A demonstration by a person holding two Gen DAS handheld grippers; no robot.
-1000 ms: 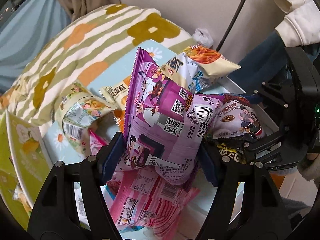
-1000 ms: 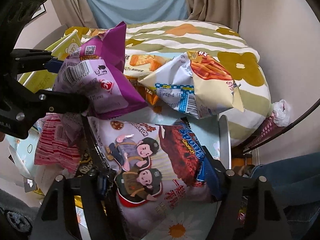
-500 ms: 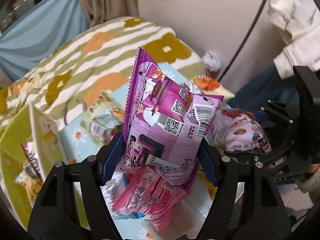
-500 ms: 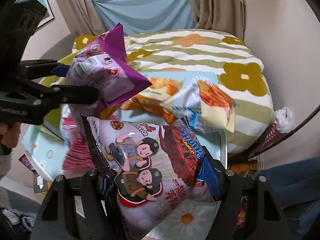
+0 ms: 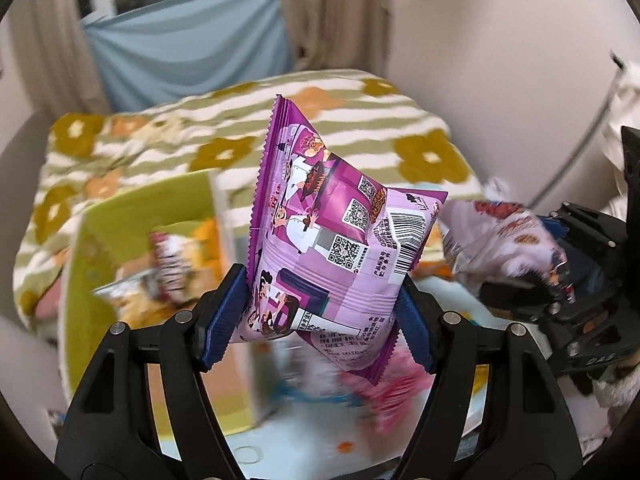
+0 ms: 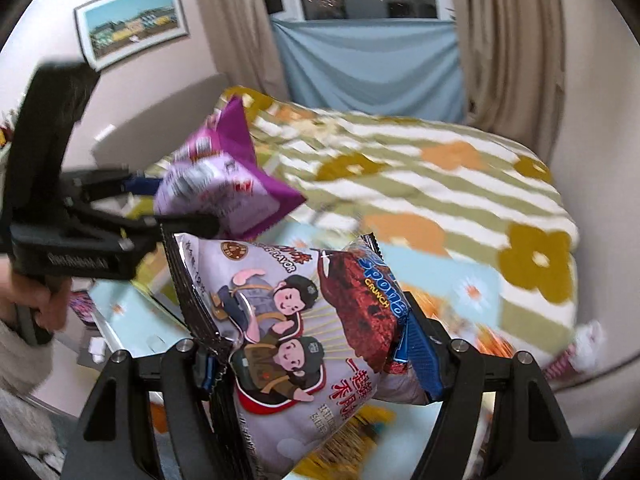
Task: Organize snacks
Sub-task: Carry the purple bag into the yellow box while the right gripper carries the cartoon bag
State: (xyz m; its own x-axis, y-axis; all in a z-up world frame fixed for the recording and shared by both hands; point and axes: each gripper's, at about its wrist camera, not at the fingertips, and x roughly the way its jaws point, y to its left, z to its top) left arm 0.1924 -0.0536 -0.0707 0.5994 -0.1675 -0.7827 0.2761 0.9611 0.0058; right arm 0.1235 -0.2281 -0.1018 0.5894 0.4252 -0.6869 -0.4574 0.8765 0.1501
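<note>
A puffy purple snack bag stands upright between the blue pads of my left gripper, which is shut on its lower part. In the right wrist view the same purple bag hangs at the upper left in the left gripper. A pale lilac snack bag with two cartoon figures is pinched by my right gripper, shut on it. From the left wrist view that lilac bag shows blurred at the right. Both bags are lifted clear of the snacks below.
A green box holding snack packets stands at the left. Pink packets lie blurred on the light blue flowered tabletop. Behind is a bed with a striped flowered blanket. A hand holds the left gripper's handle.
Both grippers have risen with their bags, away from the snack pile. The left view has swung so the green box now lies left of the purple bag. Grips are unchanged.
</note>
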